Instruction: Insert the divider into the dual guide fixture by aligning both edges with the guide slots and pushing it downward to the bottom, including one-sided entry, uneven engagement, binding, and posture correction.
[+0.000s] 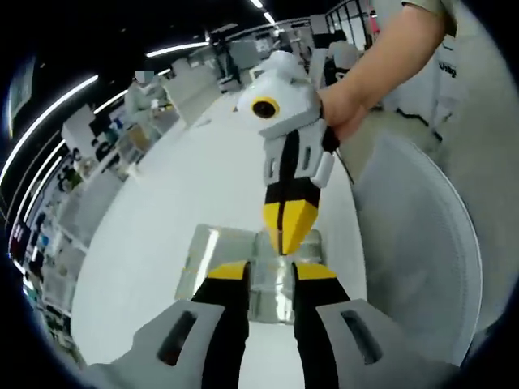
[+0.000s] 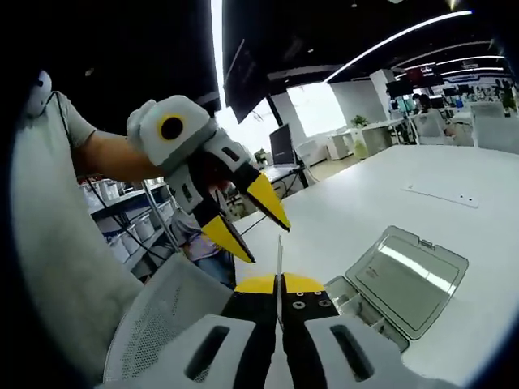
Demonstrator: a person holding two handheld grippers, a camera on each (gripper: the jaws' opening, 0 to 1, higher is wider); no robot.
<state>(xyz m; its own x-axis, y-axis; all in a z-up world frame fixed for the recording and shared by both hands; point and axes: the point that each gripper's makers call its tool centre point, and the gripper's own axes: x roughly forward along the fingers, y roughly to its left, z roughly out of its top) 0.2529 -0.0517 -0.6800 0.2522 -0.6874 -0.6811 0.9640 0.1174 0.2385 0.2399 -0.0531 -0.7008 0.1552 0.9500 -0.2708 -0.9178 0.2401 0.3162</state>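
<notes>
A clear plastic fixture box [image 1: 272,296] with its hinged lid [image 1: 199,259] laid open sits on the white table [image 1: 178,203]. My left gripper [image 1: 270,271] hovers just above it, open, with the box's slots between the yellow tips. My right gripper [image 1: 285,239] points down at the same spot, its yellow tips pressed together. In the right gripper view my right gripper [image 2: 280,282] is shut on a thin clear divider [image 2: 280,255], seen edge-on. The left gripper [image 2: 259,233] hangs just beyond it, jaws spread. The fixture box [image 2: 350,301] and its lid [image 2: 409,279] lie to the right.
A grey mesh chair [image 1: 422,243] stands at the table's edge, close to the box, chair [image 2: 158,328]. A person's arm [image 1: 381,73] holds the right gripper. A flat white strip [image 2: 442,194] lies farther out on the table. Desks and shelves fill the room behind.
</notes>
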